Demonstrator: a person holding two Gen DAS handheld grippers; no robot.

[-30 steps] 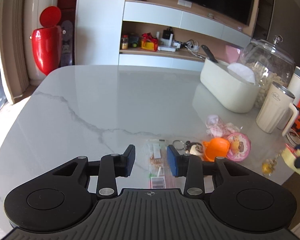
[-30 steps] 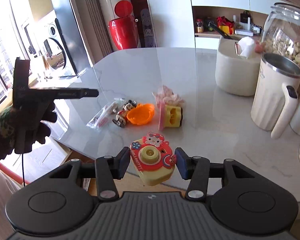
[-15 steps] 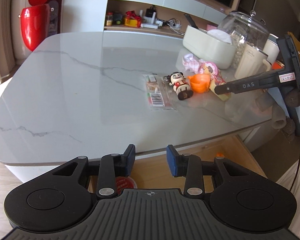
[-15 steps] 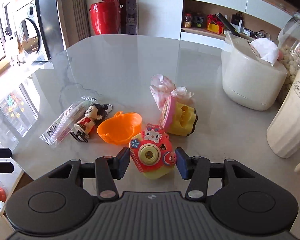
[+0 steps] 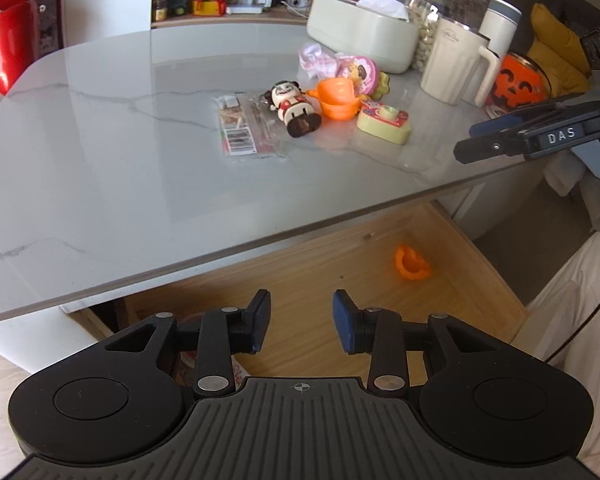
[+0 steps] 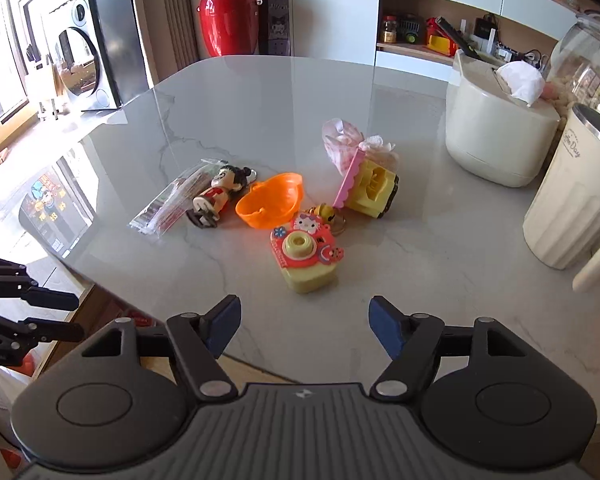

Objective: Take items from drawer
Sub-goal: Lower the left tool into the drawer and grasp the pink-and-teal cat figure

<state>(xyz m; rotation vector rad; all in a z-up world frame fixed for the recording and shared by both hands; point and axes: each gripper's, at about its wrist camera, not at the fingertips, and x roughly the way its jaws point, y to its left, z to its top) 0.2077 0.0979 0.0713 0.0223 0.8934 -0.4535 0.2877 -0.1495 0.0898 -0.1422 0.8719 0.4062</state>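
Black left gripper (image 5: 301, 322): low centre of the left view, jaws apart, empty, over the open wooden drawer (image 5: 451, 264).
Orange cup half (image 5: 411, 267): the task's thing, alone on the drawer floor, right of centre.
Advice: steer right and down, straddle the thin rim, close gently; the shell will probably skid on wood.
Right gripper (image 6: 301, 330): lower centre of the right view, jaws spread wide, empty.
Toy camera (image 6: 305, 256): on the marble table (image 6: 419, 264) just beyond, freed.

Red bin (image 6: 228, 20), cream jug (image 5: 455, 66), pumpkin bucket (image 5: 517, 82).
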